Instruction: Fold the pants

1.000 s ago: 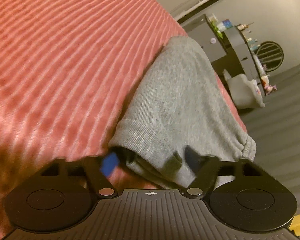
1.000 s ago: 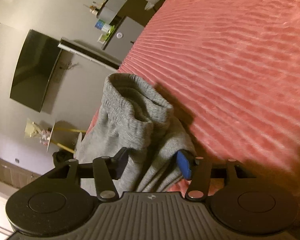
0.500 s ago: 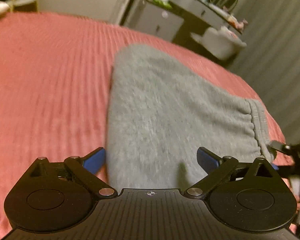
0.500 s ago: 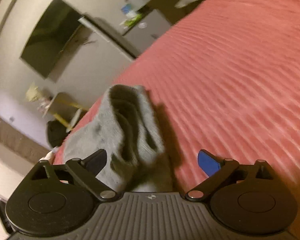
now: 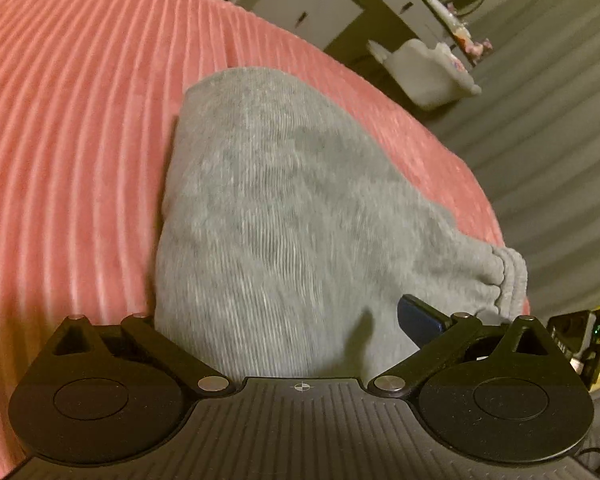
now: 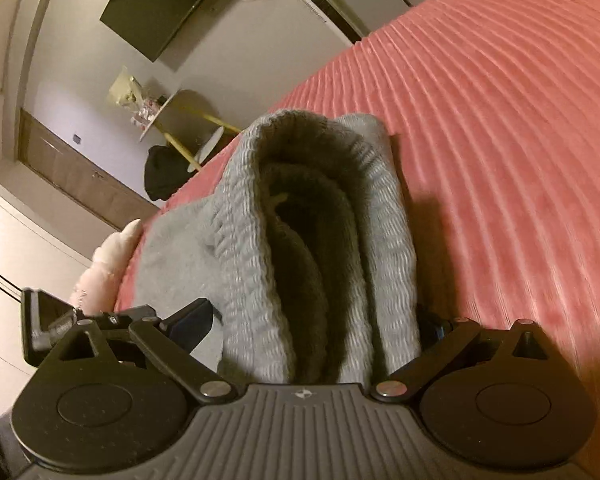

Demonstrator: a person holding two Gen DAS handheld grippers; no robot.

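Observation:
Grey knit pants (image 5: 284, 208) lie folded on a red ribbed bedspread (image 5: 68, 128). My left gripper (image 5: 284, 320) hovers at the near edge of the fold. Its jaws are opening, spread wider than the cloth between them. Its right blue pad (image 5: 420, 316) stands free above the fabric, and its left pad is hidden behind the fold. In the right wrist view the ribbed end of the pants (image 6: 320, 232) bulges up between the wide-spread fingers of my right gripper (image 6: 316, 324). The left pad (image 6: 196, 320) is clear of the cloth, and the right one is mostly hidden by it.
The bed's edge (image 5: 472, 192) drops off just beyond the pants, toward a grey curtain (image 5: 560, 128), a white chair (image 5: 424, 72) and a dresser (image 5: 312, 12). A pink plush toy (image 6: 108, 260), a side table with yellow legs (image 6: 180, 120) and a wall screen (image 6: 168, 4) lie past the other edge.
Both grippers have let go of the pants and spread their jaws wide. The cloth has dropped flat onto the bed, and both grippers have drawn back and rolled.

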